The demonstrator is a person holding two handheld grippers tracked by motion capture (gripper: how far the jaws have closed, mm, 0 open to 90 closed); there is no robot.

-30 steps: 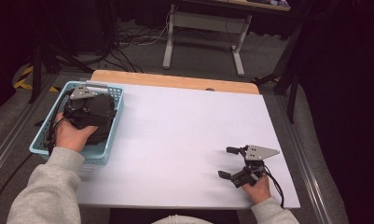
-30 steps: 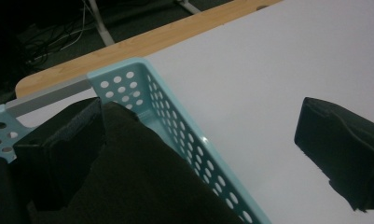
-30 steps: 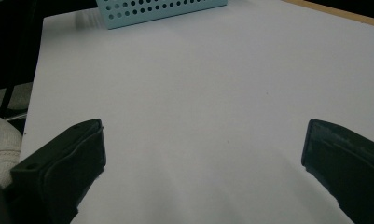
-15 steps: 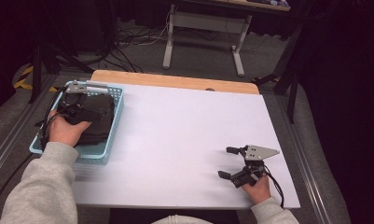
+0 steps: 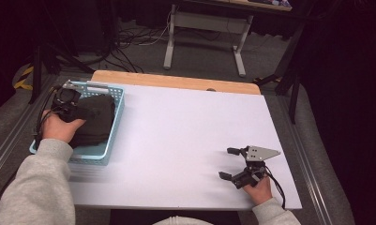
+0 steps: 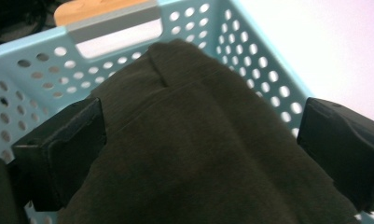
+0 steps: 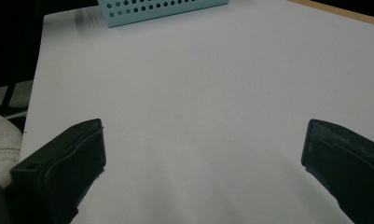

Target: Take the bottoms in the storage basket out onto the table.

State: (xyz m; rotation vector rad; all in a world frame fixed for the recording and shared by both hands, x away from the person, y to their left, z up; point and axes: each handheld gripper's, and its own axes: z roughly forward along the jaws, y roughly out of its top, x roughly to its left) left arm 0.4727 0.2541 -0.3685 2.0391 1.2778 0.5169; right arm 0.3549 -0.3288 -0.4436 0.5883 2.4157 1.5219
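Here the dark cloth point(image 6: 208, 154) lies between the left gripper's point(image 6: 201, 140) spread fingers point(image 6: 63, 149).

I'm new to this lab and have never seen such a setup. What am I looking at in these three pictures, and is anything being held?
A person sits at a white table and holds a hand-operated two-jaw gripper in each hand; there is no robot arm. The high view comes from a fixed camera above, looking forward and down. The other two come from cameras riding on the grippers, looking along their black jaws.

At the table's left stands a light blue perforated basket with a dark folded cloth in it. The left gripper is over the basket, jaws open on either side of the cloth, not closed on it. The right gripper rests near the table's right front, jaws open over bare tabletop. Nothing is held yet.
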